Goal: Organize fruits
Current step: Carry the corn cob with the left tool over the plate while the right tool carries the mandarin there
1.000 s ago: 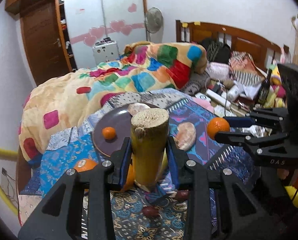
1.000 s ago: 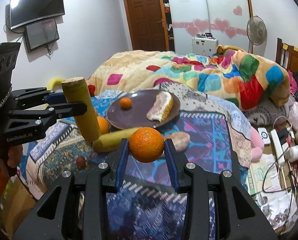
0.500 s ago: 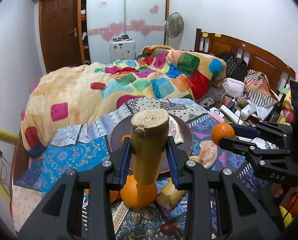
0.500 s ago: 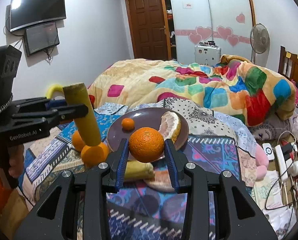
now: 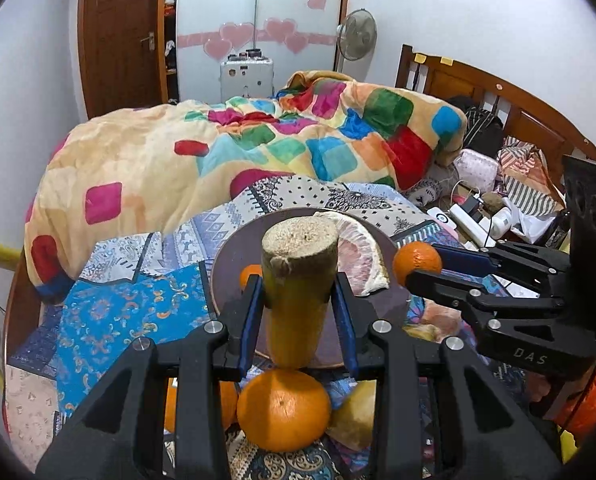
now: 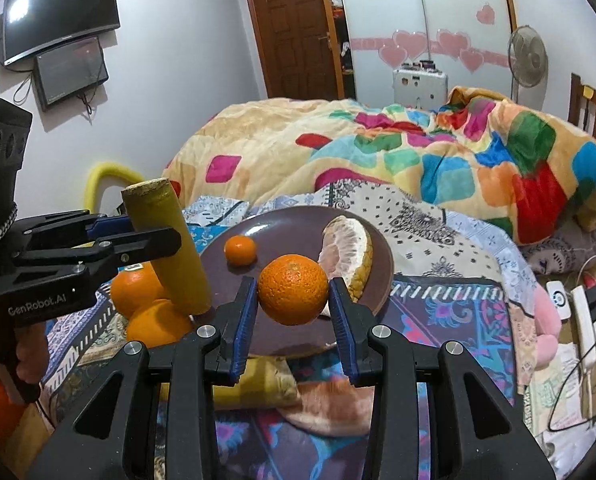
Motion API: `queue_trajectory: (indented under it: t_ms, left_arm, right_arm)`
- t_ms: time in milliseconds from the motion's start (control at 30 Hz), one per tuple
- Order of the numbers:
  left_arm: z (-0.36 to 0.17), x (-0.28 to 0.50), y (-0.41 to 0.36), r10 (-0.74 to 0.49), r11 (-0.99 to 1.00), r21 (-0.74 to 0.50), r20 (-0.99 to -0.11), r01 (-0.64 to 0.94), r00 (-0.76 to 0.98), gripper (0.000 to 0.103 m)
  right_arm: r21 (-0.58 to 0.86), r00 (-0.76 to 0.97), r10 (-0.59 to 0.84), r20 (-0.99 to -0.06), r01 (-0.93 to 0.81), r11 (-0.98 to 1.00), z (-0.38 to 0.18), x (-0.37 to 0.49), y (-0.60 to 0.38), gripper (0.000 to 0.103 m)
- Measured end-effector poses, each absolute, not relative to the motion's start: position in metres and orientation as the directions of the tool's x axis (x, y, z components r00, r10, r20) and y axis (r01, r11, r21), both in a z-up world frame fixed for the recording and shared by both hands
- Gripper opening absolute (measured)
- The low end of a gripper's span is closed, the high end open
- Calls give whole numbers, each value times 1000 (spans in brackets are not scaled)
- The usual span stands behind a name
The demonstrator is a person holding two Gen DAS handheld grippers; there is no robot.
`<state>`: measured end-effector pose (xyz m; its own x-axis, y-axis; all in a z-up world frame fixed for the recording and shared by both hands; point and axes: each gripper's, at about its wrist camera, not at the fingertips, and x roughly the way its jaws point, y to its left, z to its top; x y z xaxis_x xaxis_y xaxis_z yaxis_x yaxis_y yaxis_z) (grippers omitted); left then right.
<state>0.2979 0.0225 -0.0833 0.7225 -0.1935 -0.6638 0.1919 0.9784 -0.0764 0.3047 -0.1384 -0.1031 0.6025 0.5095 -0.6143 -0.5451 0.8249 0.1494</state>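
My left gripper (image 5: 298, 320) is shut on a yellow-green sugarcane piece (image 5: 298, 296), held upright over the near rim of a brown plate (image 5: 225, 268). My right gripper (image 6: 291, 312) is shut on an orange (image 6: 293, 289), held above the plate's (image 6: 265, 224) near side. The plate holds a small tangerine (image 6: 239, 251) and a pomelo wedge (image 6: 348, 248). Each gripper shows in the other's view: the right gripper (image 5: 410, 270) with the orange (image 5: 417, 263), the left gripper (image 6: 169, 236) with the sugarcane (image 6: 165, 248).
Two loose oranges (image 6: 137, 288) (image 5: 283, 410) lie on the patterned cloth by the plate, with a second sugarcane piece (image 6: 257, 376) and a pomelo wedge (image 6: 330, 408). A patchwork quilt (image 6: 418, 160) is heaped behind. Cables and a power strip (image 6: 582, 320) clutter the right.
Both grippers have moved forward toward the plate with their fruit. The sugarcane and the orange now hang over the plate's near side; grips are unchanged.
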Motion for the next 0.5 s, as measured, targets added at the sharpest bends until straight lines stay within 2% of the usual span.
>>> queue_trajectory:
  t_ms: [500]
  left_arm:
    - [-96,334,15,-174,977,-36,-707,211,686,34]
  right_arm:
    - [95,559,468,-684,-568,817,-119,343,-112,33]
